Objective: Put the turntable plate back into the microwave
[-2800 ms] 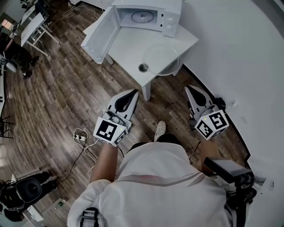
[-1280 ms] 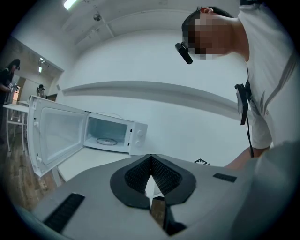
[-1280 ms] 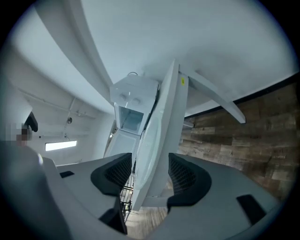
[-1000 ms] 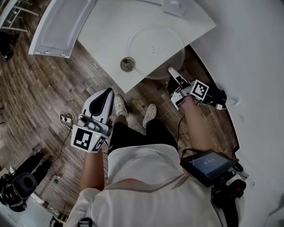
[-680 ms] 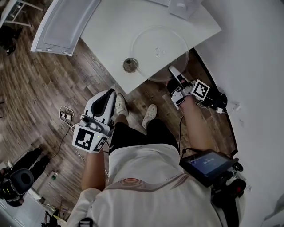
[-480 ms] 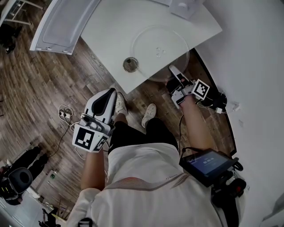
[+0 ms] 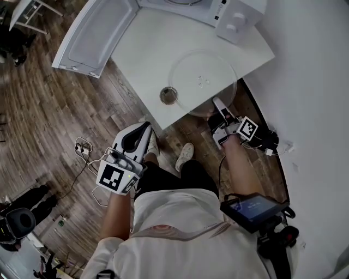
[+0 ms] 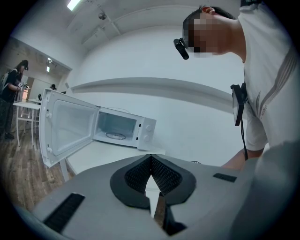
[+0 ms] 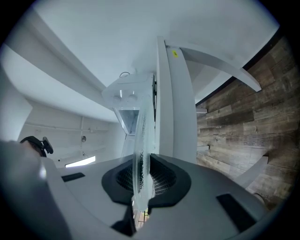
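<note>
— Presently, which step?
— Grasping: right gripper [image 7: 217, 102] jaws closing on the turntable plate [image 7: 203, 82] rim at the worktop [image 7: 144, 52] edge. Left gripper [image 7: 143, 128] jaws pressed together, empty.
— Next?
— Likely a level lift into the open microwave [image 7: 235, 16].

Left gripper [image 8: 151, 160] closed; right gripper [image 9: 141, 177] closing on plate [image 7: 203, 82]
</note>
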The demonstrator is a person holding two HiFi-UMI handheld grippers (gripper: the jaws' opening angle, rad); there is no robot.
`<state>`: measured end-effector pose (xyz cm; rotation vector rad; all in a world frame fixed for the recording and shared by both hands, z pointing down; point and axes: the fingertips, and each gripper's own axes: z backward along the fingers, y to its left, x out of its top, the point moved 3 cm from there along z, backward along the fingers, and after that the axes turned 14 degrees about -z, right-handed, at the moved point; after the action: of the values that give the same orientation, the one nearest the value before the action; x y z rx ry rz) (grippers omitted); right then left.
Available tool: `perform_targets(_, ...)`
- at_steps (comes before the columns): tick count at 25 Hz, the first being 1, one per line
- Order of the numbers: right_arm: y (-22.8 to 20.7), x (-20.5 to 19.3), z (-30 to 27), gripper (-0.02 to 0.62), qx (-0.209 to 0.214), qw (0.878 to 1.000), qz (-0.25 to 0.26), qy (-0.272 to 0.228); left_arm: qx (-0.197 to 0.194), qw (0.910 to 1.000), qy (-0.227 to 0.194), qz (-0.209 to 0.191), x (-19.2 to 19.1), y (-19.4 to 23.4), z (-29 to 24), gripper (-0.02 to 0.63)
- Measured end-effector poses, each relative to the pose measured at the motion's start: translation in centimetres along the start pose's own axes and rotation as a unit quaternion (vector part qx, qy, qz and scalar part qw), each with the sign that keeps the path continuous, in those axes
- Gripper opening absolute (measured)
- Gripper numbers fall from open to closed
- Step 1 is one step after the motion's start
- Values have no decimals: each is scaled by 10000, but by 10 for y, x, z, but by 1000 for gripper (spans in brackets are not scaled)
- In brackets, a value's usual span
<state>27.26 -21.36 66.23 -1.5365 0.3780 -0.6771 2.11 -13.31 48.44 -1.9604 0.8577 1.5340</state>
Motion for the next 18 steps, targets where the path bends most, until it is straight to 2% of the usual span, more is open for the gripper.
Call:
perform_targets(8, 40, -21, -7, 28, 228, 9994, 208, -154, 90, 9999, -119, 9, 7, 20, 16, 11)
perform_targets(12, 70, -45, -11, 28, 266, 9985, 410, -252, 61, 9992, -392, 99, 21, 40, 25, 11)
perform_targets(18, 106, -91, -38, 28, 197, 9974, 548, -424, -163, 9971, -747, 29, 47, 82, 43, 11)
